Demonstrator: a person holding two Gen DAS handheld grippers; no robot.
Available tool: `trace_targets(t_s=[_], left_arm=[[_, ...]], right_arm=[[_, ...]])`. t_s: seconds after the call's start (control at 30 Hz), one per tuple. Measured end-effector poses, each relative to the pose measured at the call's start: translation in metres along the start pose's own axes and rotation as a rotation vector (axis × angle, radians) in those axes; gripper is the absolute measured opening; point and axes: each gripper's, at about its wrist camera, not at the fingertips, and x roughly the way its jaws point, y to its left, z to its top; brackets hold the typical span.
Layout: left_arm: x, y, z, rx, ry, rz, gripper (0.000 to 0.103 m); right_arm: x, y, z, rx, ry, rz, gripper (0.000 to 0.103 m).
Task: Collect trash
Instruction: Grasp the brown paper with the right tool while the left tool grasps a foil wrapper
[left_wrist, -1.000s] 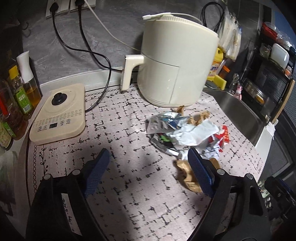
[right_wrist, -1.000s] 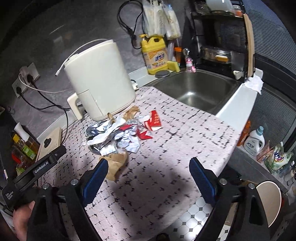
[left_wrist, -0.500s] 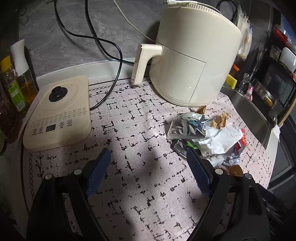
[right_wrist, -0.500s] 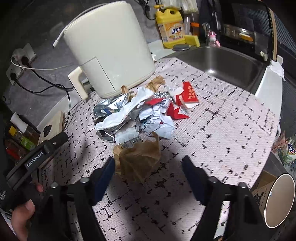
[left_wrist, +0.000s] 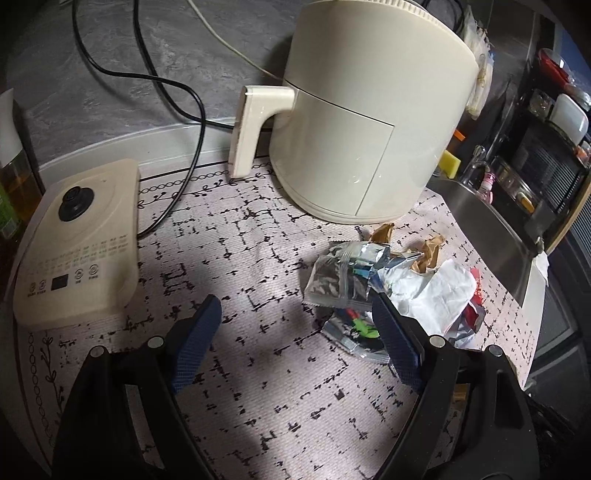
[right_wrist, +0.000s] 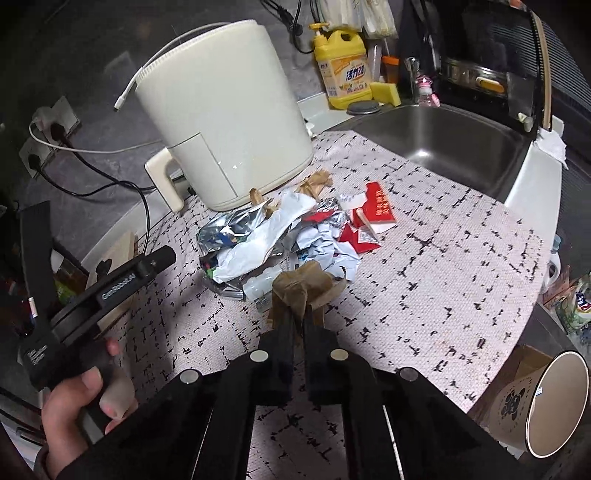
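A heap of trash (right_wrist: 288, 236) lies on the patterned mat in front of the cream air fryer: silver foil wrappers (left_wrist: 343, 280), white crumpled paper (left_wrist: 432, 291), red packets (right_wrist: 376, 210) and brown paper. My right gripper (right_wrist: 300, 314) is shut on a crumpled brown paper wad (right_wrist: 306, 286) at the near edge of the heap. My left gripper (left_wrist: 295, 328) stands open just above the mat, left of the heap, its right finger beside the foil wrappers and nothing between the pads. In the right wrist view a hand (right_wrist: 85, 391) holds the left gripper's handle.
The air fryer (left_wrist: 365, 122) stands close behind the trash. A cream kettle base (left_wrist: 77, 243) sits at the left with black cords behind it. The steel sink (right_wrist: 450, 144) lies to the right, a yellow detergent bottle (right_wrist: 345, 74) beyond it. A paper cup (right_wrist: 543, 402) shows off the counter's right edge.
The right gripper moved in to the heap and closed from wide open onto the brown paper wad. The left gripper came closer to the heap's left side and stayed open.
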Motion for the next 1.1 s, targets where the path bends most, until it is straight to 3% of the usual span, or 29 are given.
trace_targets(t_s=[0.6,0.63,0.7,0.8,1.1], left_arm=[[0.048,-0.031,0.010,0.046,0.069,-0.004,0.069],[0.051,-0.032,0.009,0.048,0.078,-0.005,0.061],[0.057,-0.032,0.009,0.044,0.103,-0.006,0.024],[0.056,-0.028,0.009,0.029,0.095,0.013,0.006],[0.015,-0.017,0.016,-0.009,-0.012,0.079,0.003]], right_arm=[[-0.020,-0.046,0.004,0.110,-0.059,-0.104,0.005],[-0.020,-0.046,0.004,0.109,-0.058,-0.106,0.005],[-0.021,-0.047,0.003,0.107,-0.053,-0.109,0.005],[-0.022,-0.049,0.003,0.106,-0.046,-0.110,0.005],[-0.038,-0.045,0.000,0.075,-0.061,-0.064,0.005]])
